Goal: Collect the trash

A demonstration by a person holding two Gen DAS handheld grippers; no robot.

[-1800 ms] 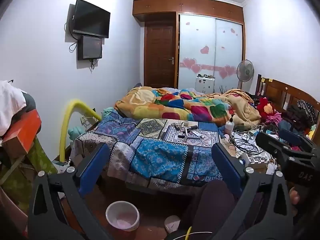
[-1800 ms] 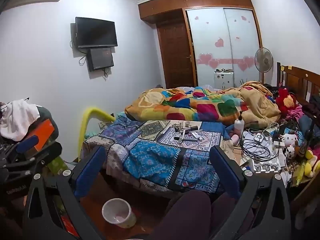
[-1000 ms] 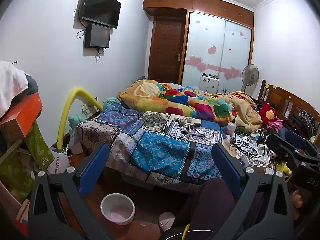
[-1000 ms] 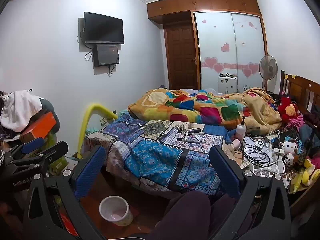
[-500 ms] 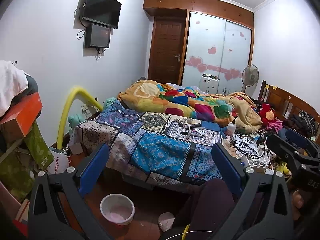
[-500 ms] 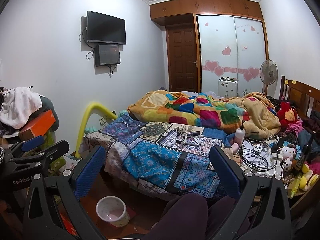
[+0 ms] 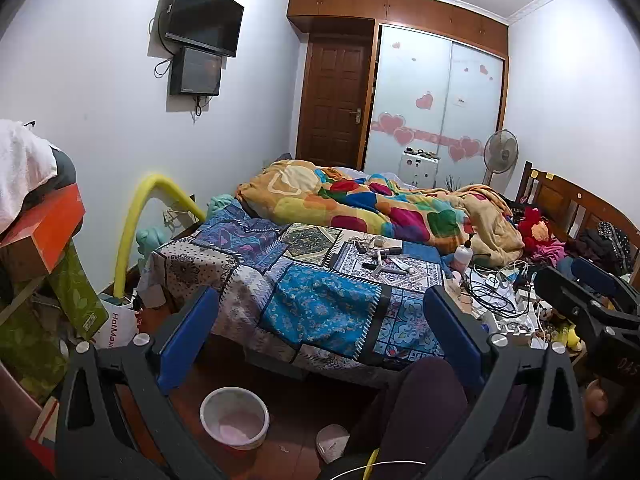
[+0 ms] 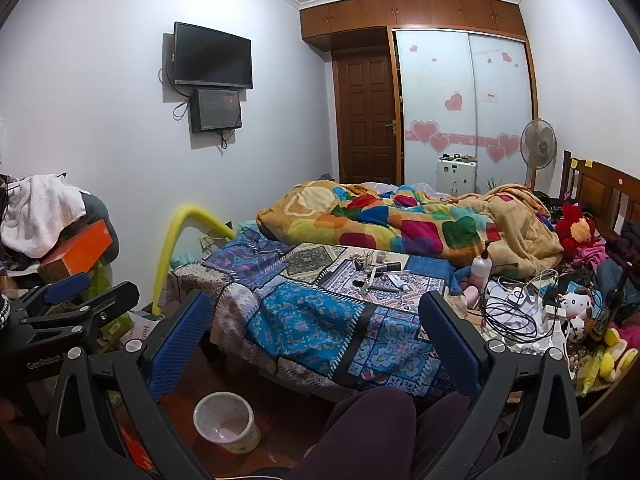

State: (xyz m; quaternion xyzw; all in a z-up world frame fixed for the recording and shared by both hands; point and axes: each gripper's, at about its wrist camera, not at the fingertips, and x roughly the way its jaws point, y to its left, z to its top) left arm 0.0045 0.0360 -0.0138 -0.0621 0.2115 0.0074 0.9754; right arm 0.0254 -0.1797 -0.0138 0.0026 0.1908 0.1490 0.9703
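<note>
Cluttered bedroom: a patchwork bed [image 7: 320, 300] fills the middle, small litter [image 8: 380, 276] strewn on it by the quilt [image 8: 400, 224]. Both grippers, left [image 7: 320, 340] and right [image 8: 316, 336], hover before it with fingers spread, holding nothing. On the floor below stands a bin [image 7: 234, 418].

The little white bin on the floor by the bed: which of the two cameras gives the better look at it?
The left wrist view. There the white bin sits clear between the left gripper's open fingers, with its whole rim and pinkish inside showing. In the right wrist view the bin is also whole, but more side-on, close beside the right gripper's finger.
</note>
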